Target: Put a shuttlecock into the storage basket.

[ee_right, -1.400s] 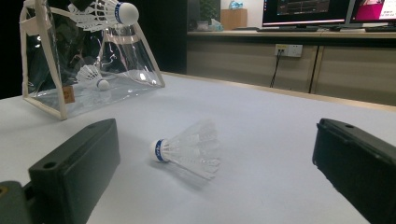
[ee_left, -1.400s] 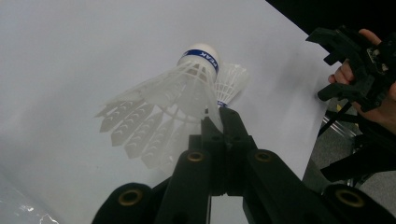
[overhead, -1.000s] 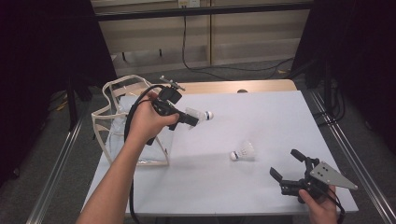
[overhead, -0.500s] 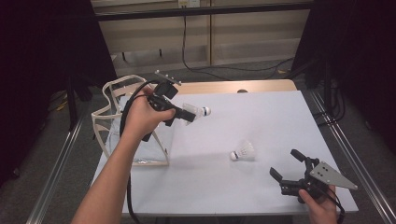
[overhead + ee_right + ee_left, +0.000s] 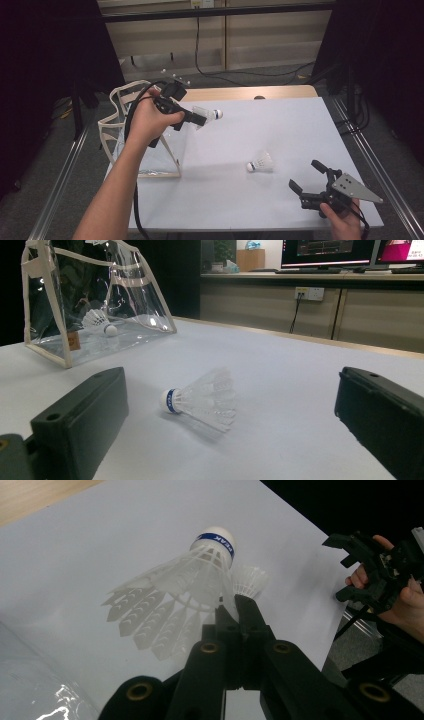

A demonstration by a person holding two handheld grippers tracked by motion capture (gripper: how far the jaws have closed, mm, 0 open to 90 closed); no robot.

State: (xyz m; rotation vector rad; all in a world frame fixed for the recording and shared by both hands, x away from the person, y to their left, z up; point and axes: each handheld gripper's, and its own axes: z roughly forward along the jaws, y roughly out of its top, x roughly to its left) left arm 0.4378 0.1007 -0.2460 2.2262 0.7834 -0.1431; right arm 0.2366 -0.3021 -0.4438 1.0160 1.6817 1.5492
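Note:
My left gripper [image 5: 202,120] is held above the table beside the bag, shut on the skirt of a white shuttlecock [image 5: 209,114] with a blue-banded cork. In the left gripper view the jaws [image 5: 235,604] pinch the feather edge of that shuttlecock [image 5: 200,572]. A second shuttlecock [image 5: 260,162] lies on its side on the white table [image 5: 280,125]. My right gripper [image 5: 304,175] rests open near the front right corner, pointing at it. In the right gripper view this lying shuttlecock [image 5: 200,399] sits between and beyond the wide-apart jaws.
A clear plastic bag with white trim [image 5: 131,137] stands open at the table's left edge. Through its wall a third shuttlecock [image 5: 98,321] shows inside the bag [image 5: 60,347]. Metal rails run along both table sides. Cables hang behind the table.
My left gripper has lifted the held shuttlecock slightly and drifted a little left, toward the bag. The right gripper and the lying shuttlecock have stayed still.

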